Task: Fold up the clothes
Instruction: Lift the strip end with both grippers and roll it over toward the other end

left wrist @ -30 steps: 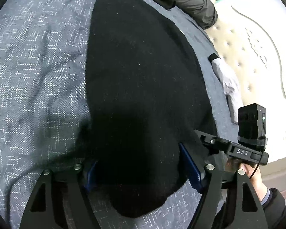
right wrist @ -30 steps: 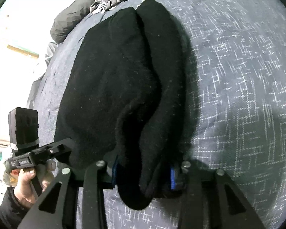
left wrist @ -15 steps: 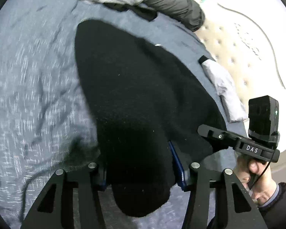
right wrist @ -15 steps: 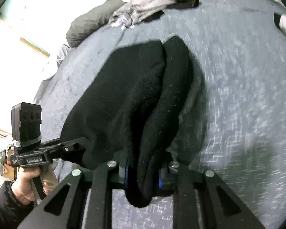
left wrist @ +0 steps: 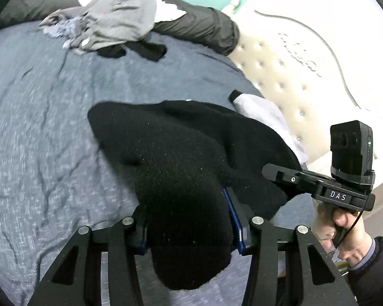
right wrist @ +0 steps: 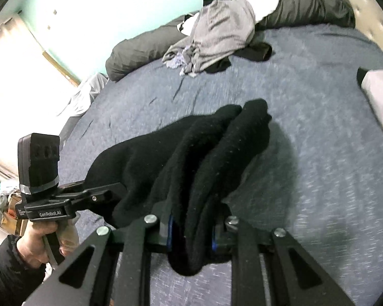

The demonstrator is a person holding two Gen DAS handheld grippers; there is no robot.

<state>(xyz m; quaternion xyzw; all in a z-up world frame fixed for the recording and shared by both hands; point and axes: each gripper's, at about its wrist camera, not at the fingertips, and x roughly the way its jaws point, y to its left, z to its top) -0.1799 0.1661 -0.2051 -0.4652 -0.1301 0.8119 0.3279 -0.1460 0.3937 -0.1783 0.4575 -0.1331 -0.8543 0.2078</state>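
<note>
A thick black knit garment (left wrist: 181,158) hangs lifted above the blue-grey bed cover (left wrist: 43,117), folded into a bundle. My left gripper (left wrist: 189,229) is shut on its near end, cloth bulging out between the fingers. The right wrist view shows the same black garment (right wrist: 191,158) in two thick folds, and my right gripper (right wrist: 191,237) is shut on that end. Each view shows the other gripper held by a hand: the right gripper (left wrist: 275,176) at the right, the left gripper (right wrist: 107,191) at the left. The fingertips are hidden by cloth.
A pile of grey and black clothes (left wrist: 115,23) lies at the far end of the bed against dark pillows (left wrist: 206,28). A folded light-grey item (left wrist: 265,117) lies by the tufted cream headboard (left wrist: 288,71). Bed cover (right wrist: 319,153) spreads around the garment.
Both grippers have risen and pulled back, lifting the black garment off the bed; it now hangs bunched and shorter, and the far clothes pile has come into view.
</note>
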